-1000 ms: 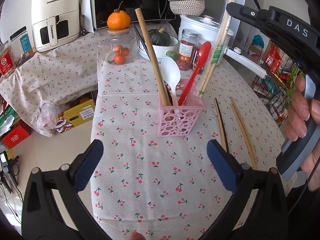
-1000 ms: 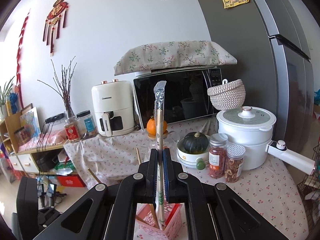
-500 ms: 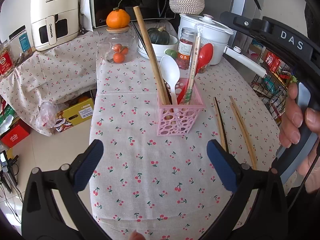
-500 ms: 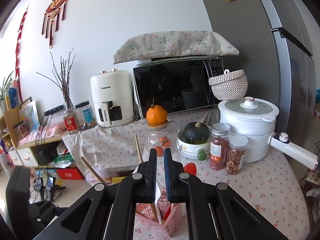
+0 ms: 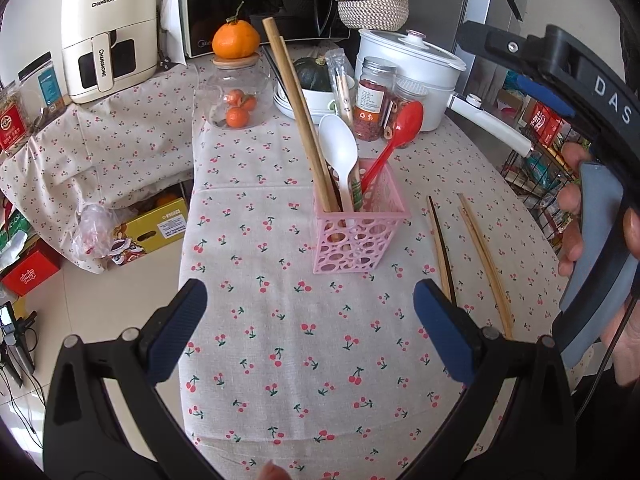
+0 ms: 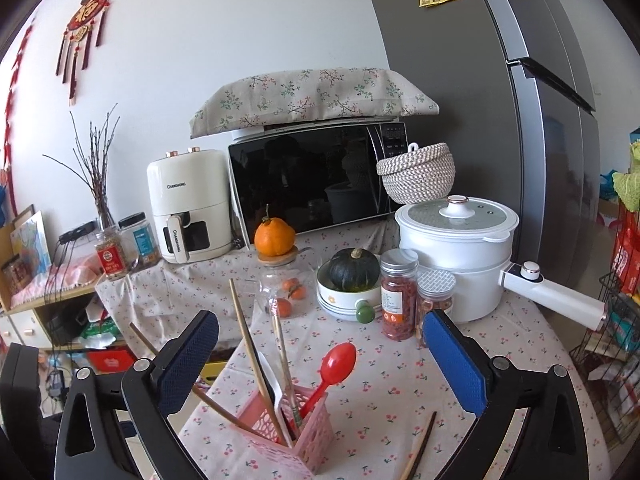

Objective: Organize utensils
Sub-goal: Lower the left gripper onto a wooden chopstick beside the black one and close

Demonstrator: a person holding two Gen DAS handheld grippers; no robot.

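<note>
A pink perforated holder point(image 5: 358, 236) stands mid-table on the cherry-print cloth. It holds a long wooden pair of chopsticks point(image 5: 298, 108), a white spoon point(image 5: 338, 148), a red spoon point(image 5: 404, 124) and a paper-wrapped pair of chopsticks point(image 5: 343, 92). My right gripper point(image 6: 320, 324) hovers above and behind the holder point(image 6: 288, 436); its jaws are opening wide with nothing between them. The wrapped chopsticks point(image 6: 282, 344) lean free in the holder. My left gripper point(image 5: 308, 296) stays open over the near part of the table, empty. A dark chopstick point(image 5: 440, 248) and a light pair point(image 5: 484, 260) lie right of the holder.
At the back stand a glass jar of oranges point(image 5: 236, 96), a bowl with a squash point(image 6: 354, 276), two spice jars point(image 6: 398, 296), a white cooker point(image 6: 456, 252) with a protruding handle, a microwave point(image 6: 312, 176) and an air fryer point(image 5: 108, 36). A wire rack point(image 5: 536, 160) is at the right edge.
My right gripper let go of the wrapped chopsticks, which dropped into the pink holder, and its jaws went from shut to wide apart. The left gripper has not moved.
</note>
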